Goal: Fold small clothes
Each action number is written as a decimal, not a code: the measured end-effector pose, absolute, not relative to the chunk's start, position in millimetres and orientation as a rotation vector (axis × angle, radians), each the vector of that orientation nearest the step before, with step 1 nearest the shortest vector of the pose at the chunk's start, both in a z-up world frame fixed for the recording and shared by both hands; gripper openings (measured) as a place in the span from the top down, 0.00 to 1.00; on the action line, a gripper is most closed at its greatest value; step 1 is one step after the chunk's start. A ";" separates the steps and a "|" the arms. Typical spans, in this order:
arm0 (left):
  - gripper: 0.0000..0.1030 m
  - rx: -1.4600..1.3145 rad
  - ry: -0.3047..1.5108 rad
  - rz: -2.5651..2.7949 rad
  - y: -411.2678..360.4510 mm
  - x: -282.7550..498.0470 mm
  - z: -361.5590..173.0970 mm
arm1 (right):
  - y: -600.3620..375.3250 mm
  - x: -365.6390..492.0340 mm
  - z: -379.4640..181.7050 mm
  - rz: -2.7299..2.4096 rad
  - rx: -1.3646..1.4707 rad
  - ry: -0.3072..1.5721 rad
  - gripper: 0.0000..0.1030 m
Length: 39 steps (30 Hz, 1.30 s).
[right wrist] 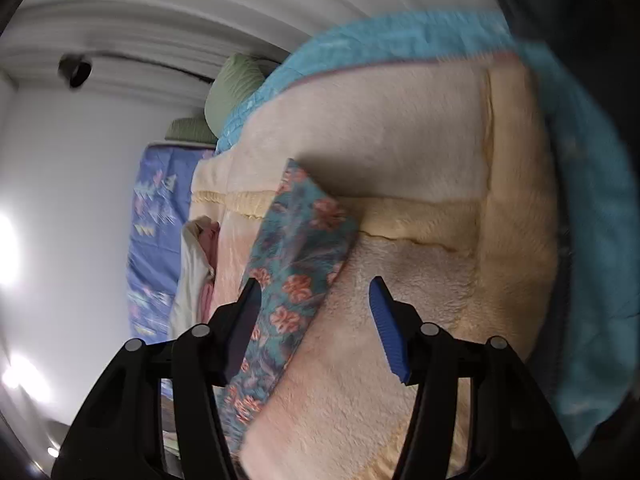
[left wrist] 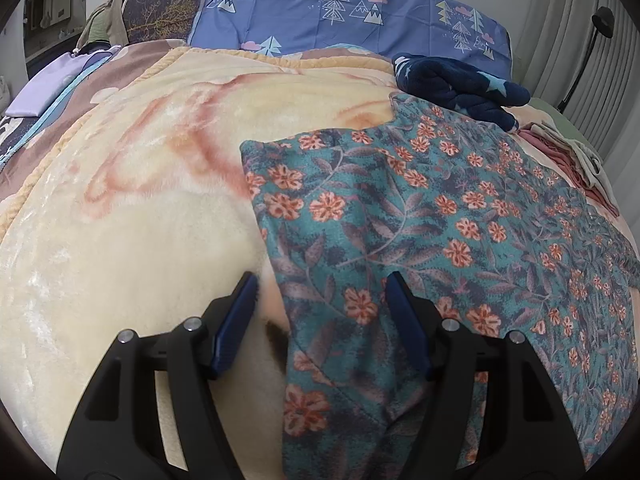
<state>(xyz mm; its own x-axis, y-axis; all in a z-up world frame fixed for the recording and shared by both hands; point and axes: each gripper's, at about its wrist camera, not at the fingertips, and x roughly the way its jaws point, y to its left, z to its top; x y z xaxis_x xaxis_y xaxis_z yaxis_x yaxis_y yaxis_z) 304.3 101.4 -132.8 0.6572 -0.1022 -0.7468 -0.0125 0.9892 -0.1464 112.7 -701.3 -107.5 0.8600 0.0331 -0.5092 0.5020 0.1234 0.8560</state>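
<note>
Left tongs stood open over the floral garment's edge on the cream blanket; right tongs gaped too, gripping nothing.

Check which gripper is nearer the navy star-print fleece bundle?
Left, likely. The left gripper sits open over the floral garment's near edge, with the navy fleece bundle beyond its far edge. The right gripper, open, shows no bundle at all.

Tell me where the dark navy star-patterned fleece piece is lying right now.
In the left wrist view, the navy star fleece piece lies at the upper right on the cream blanket, touching the far edge of the floral garment, before the blue tree-print bedding.
</note>
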 end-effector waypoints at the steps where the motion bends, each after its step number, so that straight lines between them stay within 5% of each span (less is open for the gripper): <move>1: 0.34 -0.141 0.853 -0.050 100.9 304.1 -132.6 | -702.3 114.2 -111.4 -0.343 1.434 0.451 0.45; 12: 0.33 -0.137 0.854 -0.048 101.1 304.5 -132.6 | -704.4 124.4 -130.7 -0.343 1.510 0.308 0.46; 20: 0.33 -0.131 0.855 -0.045 100.4 304.1 -133.0 | -700.6 121.8 -121.1 -0.495 1.386 0.330 0.93; 28: 0.31 -0.123 0.818 -0.097 95.4 298.4 -120.4 | -691.2 135.0 -70.9 -0.536 1.189 0.325 0.94; 39: 0.25 -0.199 0.658 -0.389 24.9 265.3 -36.7 | -633.1 168.4 -2.7 -0.401 0.888 0.332 0.94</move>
<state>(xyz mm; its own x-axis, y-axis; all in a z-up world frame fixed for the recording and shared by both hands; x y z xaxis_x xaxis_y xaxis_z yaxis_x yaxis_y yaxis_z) 265.3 24.9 -36.7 0.7230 -0.4116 -0.5548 0.2874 0.9095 -0.3003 168.4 -633.1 -2.7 0.8761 -0.1986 -0.4393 0.4684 0.5663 0.6782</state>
